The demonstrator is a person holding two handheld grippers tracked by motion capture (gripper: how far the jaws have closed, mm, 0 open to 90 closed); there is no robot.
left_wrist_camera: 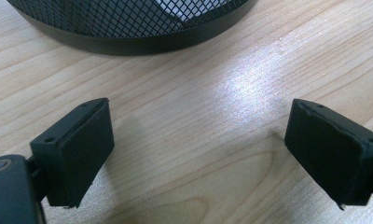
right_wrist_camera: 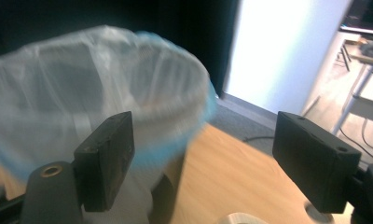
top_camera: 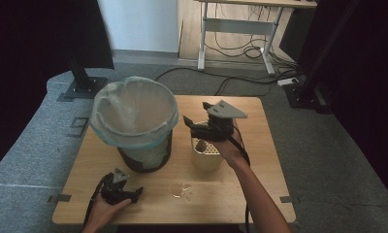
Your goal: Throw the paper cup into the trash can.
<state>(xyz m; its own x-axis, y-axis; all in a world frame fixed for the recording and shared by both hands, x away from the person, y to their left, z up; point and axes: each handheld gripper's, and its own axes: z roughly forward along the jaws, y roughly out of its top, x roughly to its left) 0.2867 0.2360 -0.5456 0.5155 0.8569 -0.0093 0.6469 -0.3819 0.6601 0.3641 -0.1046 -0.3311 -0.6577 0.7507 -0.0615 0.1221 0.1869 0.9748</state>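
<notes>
A black mesh bin [top_camera: 144, 154] lined with a pale plastic bag [top_camera: 134, 109] stands on the left half of the wooden tabletop [top_camera: 250, 189]. Just right of it sits a cream perforated cup [top_camera: 206, 154], with something small and clear [top_camera: 179, 189] lying nearer the front edge. The right tool [top_camera: 196, 127] hovers above the cup, jaws spread wide and empty. The left tool [top_camera: 126, 192] rests low near the bin's base, jaws likewise wide apart, gripping nothing.
</notes>
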